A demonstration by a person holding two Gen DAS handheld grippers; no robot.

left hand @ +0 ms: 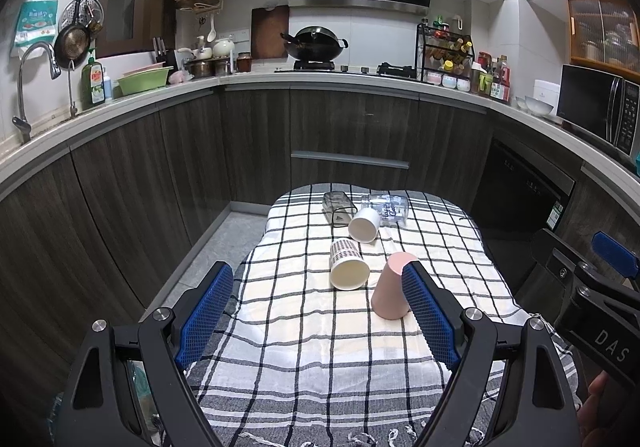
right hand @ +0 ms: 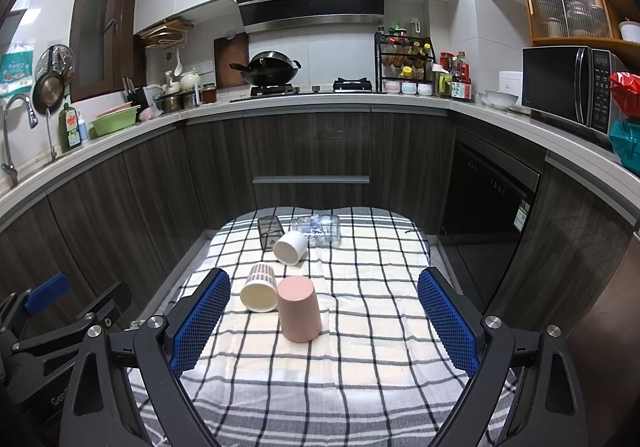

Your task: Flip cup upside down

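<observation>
A pink cup (left hand: 390, 287) (right hand: 299, 309) stands upside down on the checked cloth. Beside it a dotted paper cup (left hand: 347, 265) (right hand: 260, 289) lies on its side, mouth toward me. Farther back a white cup (left hand: 365, 225) (right hand: 291, 247), a dark clear cup (left hand: 338, 209) (right hand: 269, 233) and a clear printed glass (left hand: 387, 209) (right hand: 318, 229) lie on their sides. My left gripper (left hand: 318, 313) is open and empty, its right finger close beside the pink cup. My right gripper (right hand: 324, 323) is open and empty, short of the pink cup.
The checked cloth (left hand: 304, 351) (right hand: 360, 367) covers a small table in a kitchen. Dark cabinets (left hand: 256, 143) and a counter ring it. The right gripper's body (left hand: 592, 295) shows at the right of the left wrist view; the left gripper's body (right hand: 52, 327) shows at the left of the right wrist view.
</observation>
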